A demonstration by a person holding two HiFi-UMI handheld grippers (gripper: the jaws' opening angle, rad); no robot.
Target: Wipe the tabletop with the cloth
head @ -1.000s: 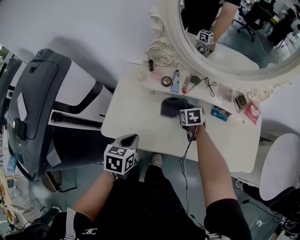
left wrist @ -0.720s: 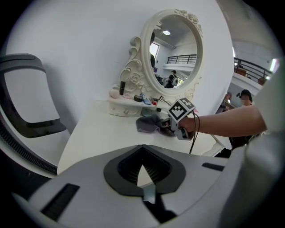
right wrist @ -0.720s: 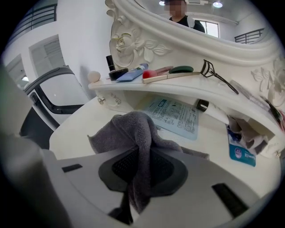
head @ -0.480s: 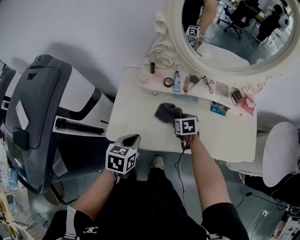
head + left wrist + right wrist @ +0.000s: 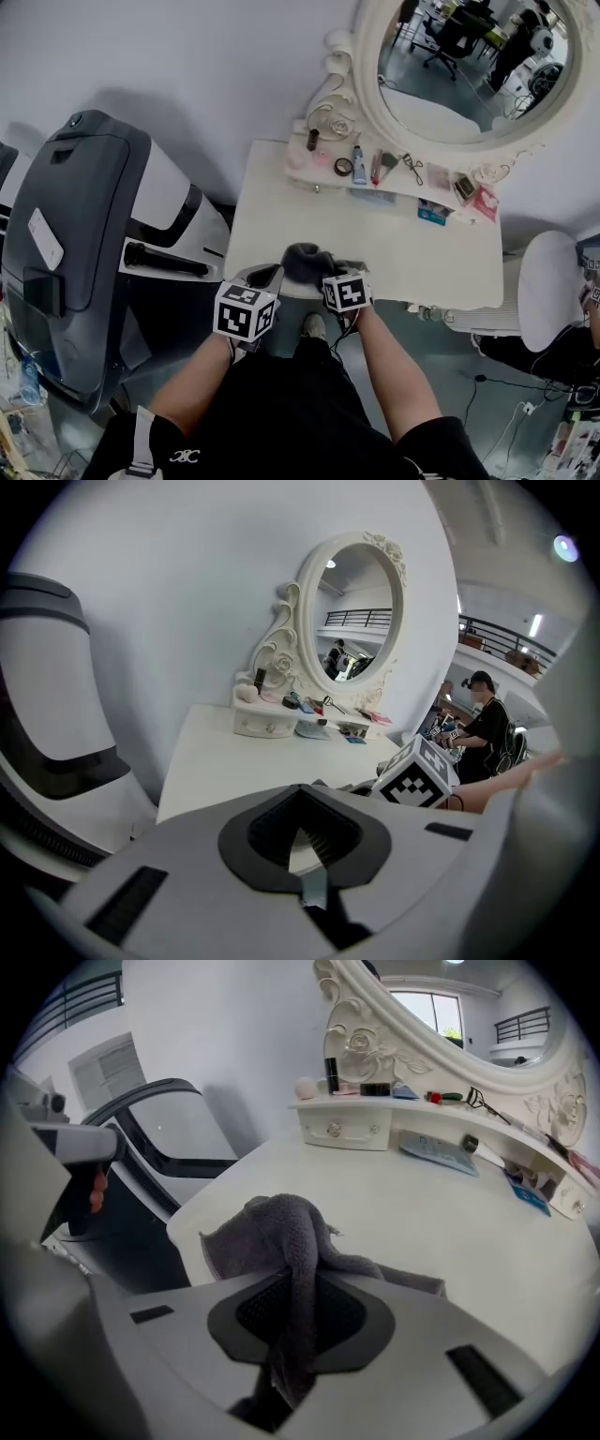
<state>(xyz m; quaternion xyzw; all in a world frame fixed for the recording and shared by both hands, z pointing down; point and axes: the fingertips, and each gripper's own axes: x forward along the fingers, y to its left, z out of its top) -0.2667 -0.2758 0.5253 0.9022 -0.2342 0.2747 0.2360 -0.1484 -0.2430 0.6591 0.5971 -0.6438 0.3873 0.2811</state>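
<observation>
Gripping the cloth (image 5: 281,1232) on the tabletop (image 5: 375,234) is the right gripper (image 5: 298,1314); left gripper (image 5: 306,844) seems closed, empty.

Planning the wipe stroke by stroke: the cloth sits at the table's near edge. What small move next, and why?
Probably push the right gripper forward, dragging the grey cloth toward the mirror shelf: its jaws are shut on the cloth, and the bare tabletop lies ahead.
</observation>
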